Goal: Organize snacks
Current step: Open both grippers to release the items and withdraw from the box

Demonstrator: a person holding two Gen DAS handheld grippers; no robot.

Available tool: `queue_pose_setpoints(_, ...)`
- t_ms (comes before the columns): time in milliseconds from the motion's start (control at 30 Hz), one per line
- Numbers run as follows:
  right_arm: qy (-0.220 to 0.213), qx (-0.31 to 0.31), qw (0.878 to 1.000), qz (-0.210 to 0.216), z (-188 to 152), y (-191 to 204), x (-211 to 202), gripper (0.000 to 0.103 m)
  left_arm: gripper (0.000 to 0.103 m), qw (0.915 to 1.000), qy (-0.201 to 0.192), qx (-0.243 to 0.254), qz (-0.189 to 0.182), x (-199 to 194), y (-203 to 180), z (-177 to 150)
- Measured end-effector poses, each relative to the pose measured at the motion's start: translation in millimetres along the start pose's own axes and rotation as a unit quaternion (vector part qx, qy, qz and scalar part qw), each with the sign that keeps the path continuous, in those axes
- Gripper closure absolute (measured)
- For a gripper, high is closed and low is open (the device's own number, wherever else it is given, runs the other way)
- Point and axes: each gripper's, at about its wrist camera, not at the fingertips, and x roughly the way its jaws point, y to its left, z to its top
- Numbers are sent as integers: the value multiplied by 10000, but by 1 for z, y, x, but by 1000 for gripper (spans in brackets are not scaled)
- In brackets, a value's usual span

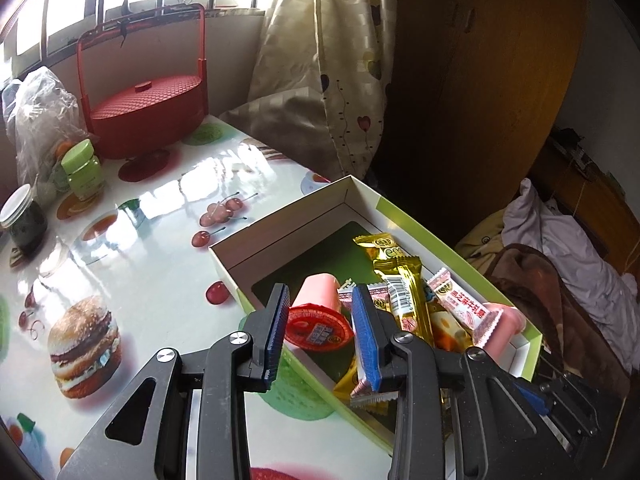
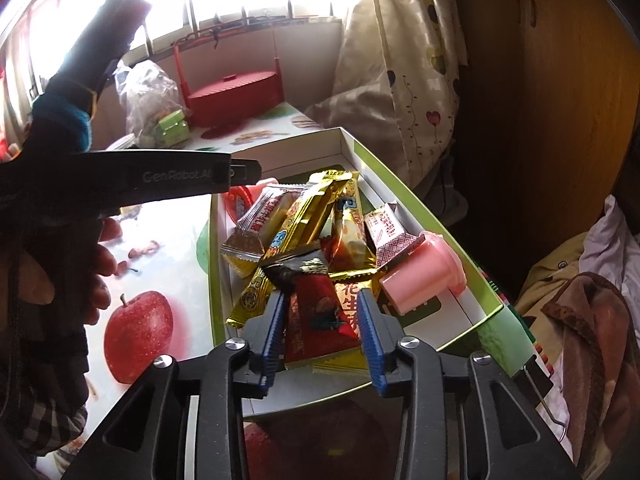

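A white box with green outer walls (image 1: 280, 220) lies on the printed tablecloth and holds a heap of snacks: gold bars (image 1: 400, 280), a pink-and-white candy (image 1: 466, 308) and a pink jelly cup (image 1: 500, 320). My left gripper (image 1: 321, 300) is open over the box's near corner. A red-lidded jelly cup (image 1: 318, 330) lies on its side between its blue pads. My right gripper (image 2: 322, 296) is open above the box's (image 2: 400, 184) near end. A red packet (image 2: 316, 320) rests loose on the pile between its fingers. A black packet (image 2: 296, 268) lies just beyond.
A red lidded basket with a tall handle (image 1: 144, 116) stands at the table's far side, beside a plastic bag (image 1: 36, 120), a green jar (image 1: 82, 168) and a dark jar (image 1: 24, 220). Piled clothes (image 1: 560, 260) lie to the right. A hand (image 2: 80, 264) holds the left gripper.
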Motion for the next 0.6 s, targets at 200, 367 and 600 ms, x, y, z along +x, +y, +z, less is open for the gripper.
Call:
queue_pose_setpoints(200, -53, -2, 10000, -35, -3, 3, -7, 57, 60, 9999, -113, -5, 7, -19, -1, -7)
queue_pose_setpoints(367, -114, -5, 9999, -123, -6, 4, -16, 57, 60, 9998, -179, 45, 38, -37, -3, -20)
queue_pose_setpoints(600, -156, -22, 9997, -206, -12, 5, -31, 56, 60, 10000, -45, 46, -10, -58, -4, -52)
